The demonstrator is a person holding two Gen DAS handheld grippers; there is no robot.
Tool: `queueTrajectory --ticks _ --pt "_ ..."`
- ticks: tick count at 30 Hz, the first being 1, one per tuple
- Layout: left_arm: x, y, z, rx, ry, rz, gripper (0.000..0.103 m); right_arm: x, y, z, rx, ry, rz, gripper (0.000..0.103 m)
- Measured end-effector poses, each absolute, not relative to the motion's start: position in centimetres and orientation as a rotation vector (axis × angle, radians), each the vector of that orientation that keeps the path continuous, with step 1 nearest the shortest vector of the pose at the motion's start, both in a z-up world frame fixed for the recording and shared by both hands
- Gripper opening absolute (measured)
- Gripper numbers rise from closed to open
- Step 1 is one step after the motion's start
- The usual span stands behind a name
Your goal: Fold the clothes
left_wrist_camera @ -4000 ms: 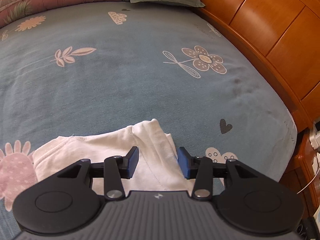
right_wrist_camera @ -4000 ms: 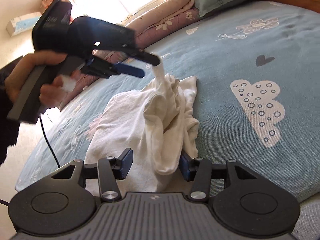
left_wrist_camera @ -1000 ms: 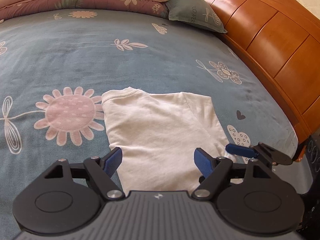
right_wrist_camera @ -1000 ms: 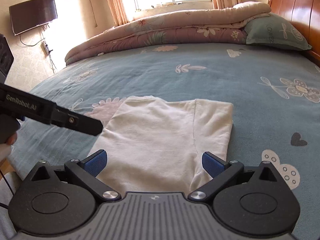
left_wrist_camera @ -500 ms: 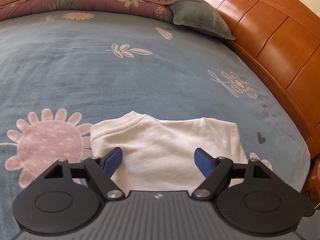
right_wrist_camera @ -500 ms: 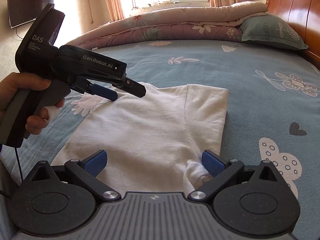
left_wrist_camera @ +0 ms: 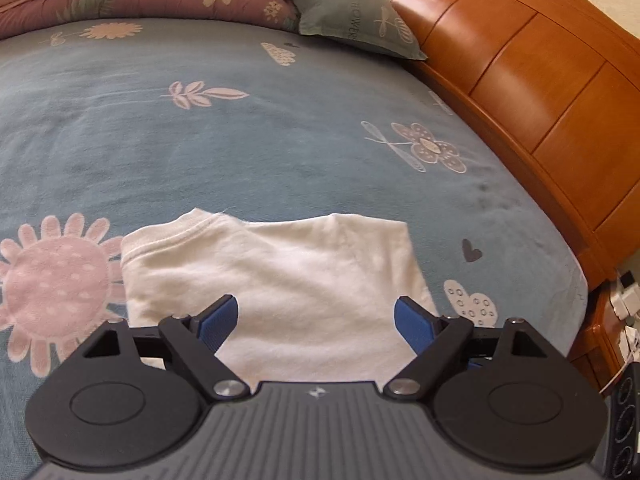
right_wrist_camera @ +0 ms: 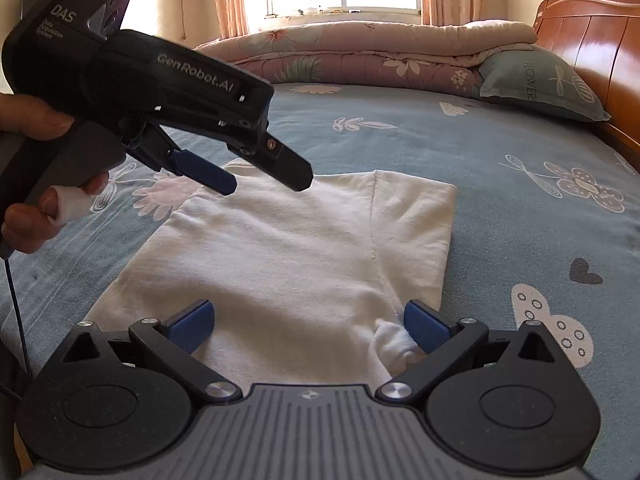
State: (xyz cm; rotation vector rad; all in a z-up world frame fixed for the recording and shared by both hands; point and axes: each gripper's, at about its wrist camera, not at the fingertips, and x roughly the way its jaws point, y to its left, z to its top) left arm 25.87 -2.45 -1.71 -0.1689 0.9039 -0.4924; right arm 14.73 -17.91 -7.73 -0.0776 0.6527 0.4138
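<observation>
The white shirt [right_wrist_camera: 304, 256] lay flat on the blue bed [right_wrist_camera: 520, 208], folded into a neat block near the bed's front edge. One bunched bit stuck out at its near corner. The left gripper [left_wrist_camera: 316, 320] was opening above the shirt, nothing between its fingers. The right gripper [right_wrist_camera: 308, 324] was spread wide, holding nothing. One more fold probably remained.

Two low, close wrist views across one bed [left_wrist_camera: 280, 140], both on the same white shirt [right_wrist_camera: 304, 248]
</observation>
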Motion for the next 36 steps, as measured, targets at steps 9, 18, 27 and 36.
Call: queueTrajectory --ticks 9,18,27,36 --pt "30.0 -9.5 -2.0 -0.178 1.001 -0.736 0.086 14.3 -17.7 -8.1 -0.098 0.621 0.399 0.103" --pt "33.5 -12.7 -3.8 -0.145 1.011 -0.671 0.085 14.1 -18.4 -8.2 -0.069 0.591 0.431 0.103" --pt "28.3 -9.5 0.4 0.023 0.983 -0.586 0.086 14.3 -18.4 -8.0 -0.077 0.601 0.423 0.103" --pt "22.6 -4.4 3.5 0.089 0.956 -0.433 0.089 14.8 -17.4 -7.2 -0.137 0.681 0.408 0.103"
